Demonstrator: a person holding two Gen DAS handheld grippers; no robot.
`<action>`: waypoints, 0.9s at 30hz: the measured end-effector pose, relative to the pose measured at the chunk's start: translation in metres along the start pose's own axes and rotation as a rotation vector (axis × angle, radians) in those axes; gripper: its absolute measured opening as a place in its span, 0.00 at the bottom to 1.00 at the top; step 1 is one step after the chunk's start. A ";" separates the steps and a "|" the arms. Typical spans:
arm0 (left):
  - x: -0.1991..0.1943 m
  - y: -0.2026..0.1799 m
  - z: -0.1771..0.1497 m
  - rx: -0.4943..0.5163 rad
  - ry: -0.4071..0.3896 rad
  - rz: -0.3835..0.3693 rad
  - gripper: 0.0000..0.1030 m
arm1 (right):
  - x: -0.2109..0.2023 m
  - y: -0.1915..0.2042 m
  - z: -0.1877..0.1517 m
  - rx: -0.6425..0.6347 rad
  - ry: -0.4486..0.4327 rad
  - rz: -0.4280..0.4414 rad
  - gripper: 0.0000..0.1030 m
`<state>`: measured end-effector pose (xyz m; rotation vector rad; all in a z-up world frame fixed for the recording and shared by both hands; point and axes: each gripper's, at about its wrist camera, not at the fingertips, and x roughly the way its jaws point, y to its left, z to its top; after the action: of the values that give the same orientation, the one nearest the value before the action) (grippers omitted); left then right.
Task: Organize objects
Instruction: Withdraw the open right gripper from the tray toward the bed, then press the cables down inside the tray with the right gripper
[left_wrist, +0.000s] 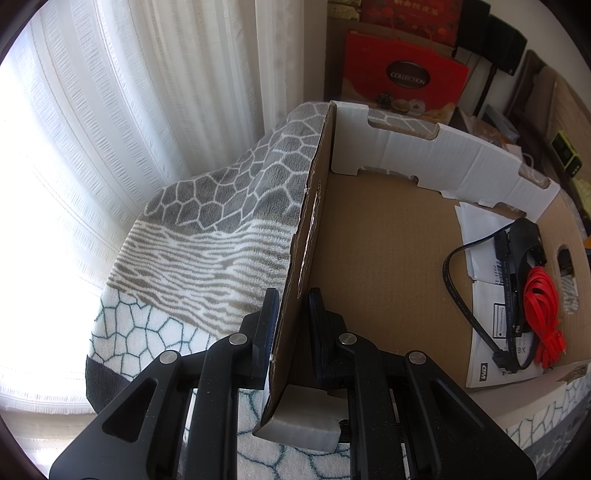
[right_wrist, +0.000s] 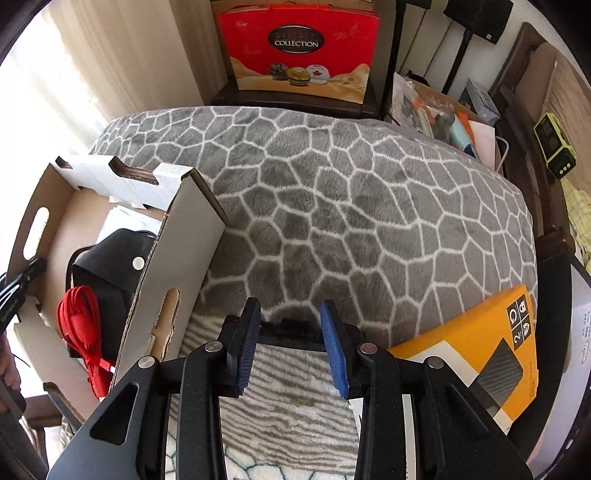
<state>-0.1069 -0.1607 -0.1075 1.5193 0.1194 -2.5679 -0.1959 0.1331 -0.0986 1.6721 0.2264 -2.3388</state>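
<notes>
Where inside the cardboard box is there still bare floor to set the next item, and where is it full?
The cardboard box has bare floor from the wall the left gripper clamps to the white end wall. The opposite side is crowded: red cable, black cable and black pouch lie over papers. The right gripper holds a flat black item.

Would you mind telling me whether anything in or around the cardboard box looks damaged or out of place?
The cardboard box is rough at the wall that the left gripper clamps, with a torn, frayed top edge. The red cable and black cable lie loose inside. Nothing has spilled.
</notes>
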 end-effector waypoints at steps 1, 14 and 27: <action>0.000 0.000 0.000 0.000 0.000 0.000 0.13 | 0.002 0.000 0.000 0.000 0.002 -0.003 0.31; 0.000 0.000 0.000 0.000 0.000 0.000 0.13 | 0.003 -0.002 -0.004 0.007 -0.014 -0.007 0.14; 0.000 0.000 0.000 -0.001 0.001 0.000 0.13 | -0.058 0.002 0.006 0.001 -0.142 0.063 0.14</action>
<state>-0.1071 -0.1613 -0.1076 1.5199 0.1203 -2.5670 -0.1830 0.1358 -0.0415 1.4828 0.1425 -2.3980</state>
